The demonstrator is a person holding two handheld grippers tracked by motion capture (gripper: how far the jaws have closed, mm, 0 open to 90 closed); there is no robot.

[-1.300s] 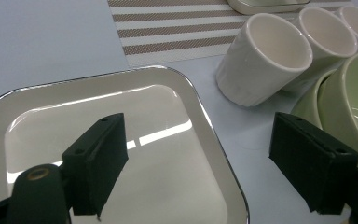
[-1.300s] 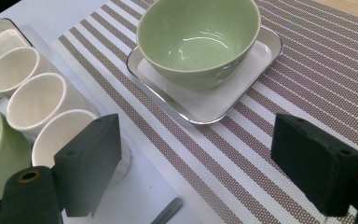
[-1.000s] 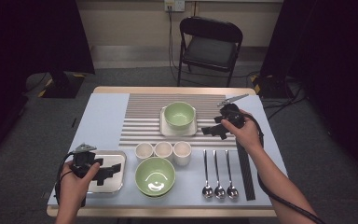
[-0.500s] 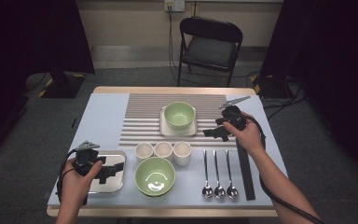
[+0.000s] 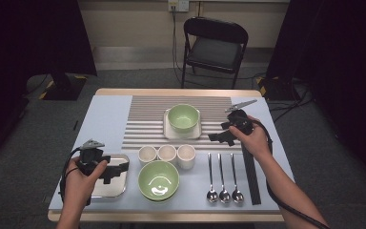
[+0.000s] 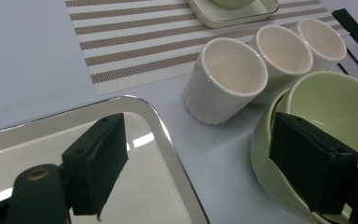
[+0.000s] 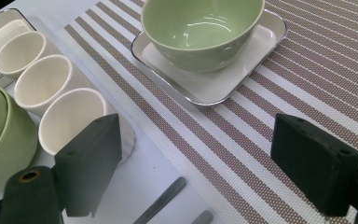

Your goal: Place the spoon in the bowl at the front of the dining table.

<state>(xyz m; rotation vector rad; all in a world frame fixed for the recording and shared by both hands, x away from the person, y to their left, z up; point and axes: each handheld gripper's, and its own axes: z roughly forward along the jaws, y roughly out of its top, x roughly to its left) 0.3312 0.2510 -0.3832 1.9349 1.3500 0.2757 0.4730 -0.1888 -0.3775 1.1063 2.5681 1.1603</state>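
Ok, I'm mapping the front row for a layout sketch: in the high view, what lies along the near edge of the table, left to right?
Left gripper over the steel tray → large green bowl → three spoons → black strip.

No readable text, label, brand, number or sign on the pale blue tabletop (image 5: 105, 119), the beige-and-white striped woven placemat (image 5: 147, 119), the glossy green ceramic bowls, the cream ceramic cups or the silver metal tray (image 6: 168, 140)
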